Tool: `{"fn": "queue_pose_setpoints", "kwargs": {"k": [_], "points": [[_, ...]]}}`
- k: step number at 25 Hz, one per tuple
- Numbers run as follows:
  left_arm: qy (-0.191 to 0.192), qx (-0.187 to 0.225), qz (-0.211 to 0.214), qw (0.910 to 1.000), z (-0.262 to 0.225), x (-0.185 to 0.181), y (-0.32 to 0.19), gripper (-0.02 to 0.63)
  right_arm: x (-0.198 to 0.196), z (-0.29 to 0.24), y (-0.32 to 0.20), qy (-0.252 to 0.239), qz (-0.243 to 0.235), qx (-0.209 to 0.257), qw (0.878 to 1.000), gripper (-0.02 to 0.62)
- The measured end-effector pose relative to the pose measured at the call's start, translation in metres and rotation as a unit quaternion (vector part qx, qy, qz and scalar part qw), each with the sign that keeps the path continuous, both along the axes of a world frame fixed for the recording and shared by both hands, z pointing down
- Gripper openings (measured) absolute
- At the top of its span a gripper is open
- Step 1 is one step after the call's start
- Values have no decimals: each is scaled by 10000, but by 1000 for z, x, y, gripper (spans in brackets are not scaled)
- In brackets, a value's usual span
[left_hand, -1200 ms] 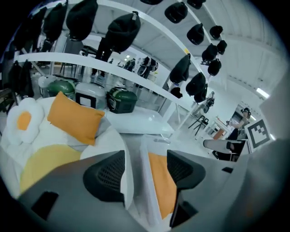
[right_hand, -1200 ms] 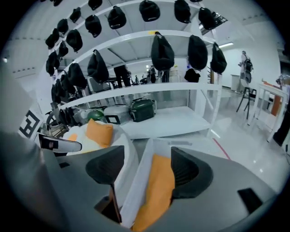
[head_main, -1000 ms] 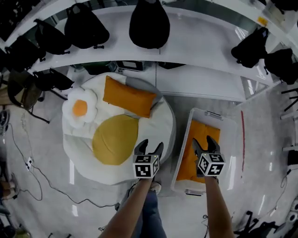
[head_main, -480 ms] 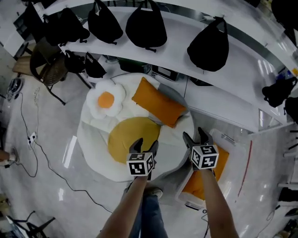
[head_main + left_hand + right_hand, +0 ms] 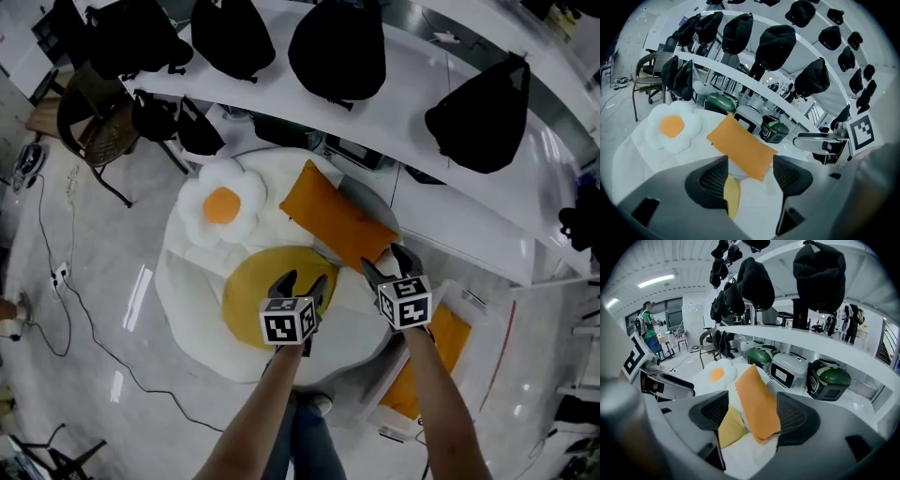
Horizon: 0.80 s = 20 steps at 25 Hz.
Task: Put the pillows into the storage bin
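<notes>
- Pillow, orange: lies on white cushion, far of both grippers; judged soft, light, compressible.
- Left gripper, right gripper: fingers apart, empty.
- Hold: one at each short end.

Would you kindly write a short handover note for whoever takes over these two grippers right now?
Left gripper: open, empty, over the round yellow pillow.
Right gripper: open, empty, at the near end of the orange rectangular pillow.
Done: one orange pillow lies in the storage bin.
Left to do: the orange rectangular pillow, the round yellow pillow and the fried-egg pillow lie on the white cushion. Both grippers point at the orange rectangular pillow, so it is probably next.
</notes>
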<state>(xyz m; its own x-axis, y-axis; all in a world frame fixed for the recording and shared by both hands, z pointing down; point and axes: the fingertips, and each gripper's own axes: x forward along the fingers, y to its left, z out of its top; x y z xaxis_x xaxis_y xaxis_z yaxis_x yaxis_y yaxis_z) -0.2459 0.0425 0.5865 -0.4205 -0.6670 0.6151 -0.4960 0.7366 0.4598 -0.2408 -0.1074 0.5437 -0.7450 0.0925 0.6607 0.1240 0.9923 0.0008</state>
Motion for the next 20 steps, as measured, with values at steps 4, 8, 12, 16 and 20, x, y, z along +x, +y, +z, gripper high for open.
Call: {"fn": "queue_pose_setpoints", "kwargs": {"k": [4,8,12,16,20], "points": [[83,203,51,9997,35,-25,-17,296,-28,33,-7,87,-199,252,9994,302],[201,356,209,9989,78,-41,-39,305,-47,75,-15,247,-534,514,9969,304],[247,380,388,9982,124,-54,-59,313,-68,115,-27,323,-838,658,9938,312],[191,432,515,9976,167,-62,-80,318,-88,149,-37,307,-1091,796,9904,331],[306,524,585,9964,203,-68,-100,322,-96,183,-39,424,-1360,620,9878,360]]}}
